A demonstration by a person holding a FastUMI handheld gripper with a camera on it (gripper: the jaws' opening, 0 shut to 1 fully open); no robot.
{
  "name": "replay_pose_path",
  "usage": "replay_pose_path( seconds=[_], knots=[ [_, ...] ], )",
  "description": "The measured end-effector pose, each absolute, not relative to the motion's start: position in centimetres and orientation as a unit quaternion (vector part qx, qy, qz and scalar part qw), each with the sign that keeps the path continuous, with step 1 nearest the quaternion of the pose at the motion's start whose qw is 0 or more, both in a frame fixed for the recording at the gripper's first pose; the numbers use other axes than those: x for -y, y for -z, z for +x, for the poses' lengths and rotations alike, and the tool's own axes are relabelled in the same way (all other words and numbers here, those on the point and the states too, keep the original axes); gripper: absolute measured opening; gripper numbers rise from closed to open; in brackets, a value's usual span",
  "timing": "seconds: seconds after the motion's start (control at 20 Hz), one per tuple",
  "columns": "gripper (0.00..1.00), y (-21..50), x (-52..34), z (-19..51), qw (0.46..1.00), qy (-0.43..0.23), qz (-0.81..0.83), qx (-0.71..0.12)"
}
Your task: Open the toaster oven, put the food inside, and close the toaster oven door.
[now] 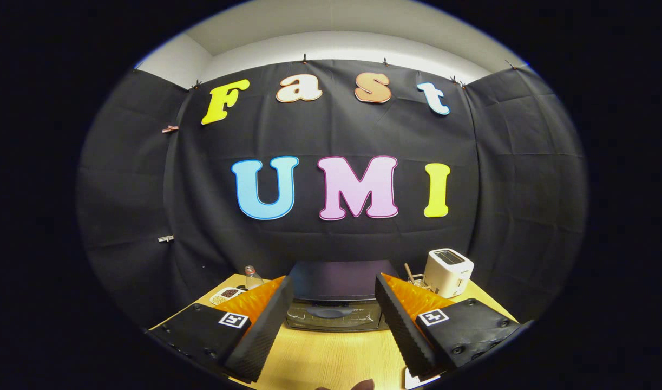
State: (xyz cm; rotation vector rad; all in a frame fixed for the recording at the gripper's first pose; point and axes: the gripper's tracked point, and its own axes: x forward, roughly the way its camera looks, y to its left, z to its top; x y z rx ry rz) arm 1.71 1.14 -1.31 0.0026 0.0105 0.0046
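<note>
Wooden table carries the dark box-shaped toaster oven, door closed, beyond my gripper; its fingers stand apart, empty.

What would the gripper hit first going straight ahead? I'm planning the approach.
Probably the toaster oven, door closed, just beyond the open gripper. Bare table lies between; depth is unclear.

Even, soft light falls from above; the pale ceiling strip at twelve o'clock is brightest. The worktop glows warm with faint shadows under the open, empty tongs. Fisheye bending curves straight lines strongly toward the rim, where focus softens. The toaster oven stays dim, without glare.
</note>
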Motion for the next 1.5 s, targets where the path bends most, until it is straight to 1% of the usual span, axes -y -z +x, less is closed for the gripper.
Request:
replay_pose_path(
  seconds=[0.25,0.4,0.6,0.95,1.15,1.4,1.5],
  knots=[
    [0.98,1.9,-1.5,2.2,1.000,-0.005,0.002,-0.010],
    [0.98,3.2,-1.9,3.7,1.000,-0.005,0.010,-0.024],
    [0.98,6.3,-2.1,6.8,0.999,-0.001,-0.003,-0.048],
    [0.98,14.8,-3.1,13.4,0.994,-0.008,-0.023,-0.106],
    [0.98,18.6,-3.1,17.6,0.991,-0.001,-0.018,-0.133],
    [0.98,21.0,-2.3,20.3,0.988,0.009,-0.032,-0.149],
    [0.98,20.9,-1.8,21.0,0.989,0.018,-0.032,-0.142]
  ],
)
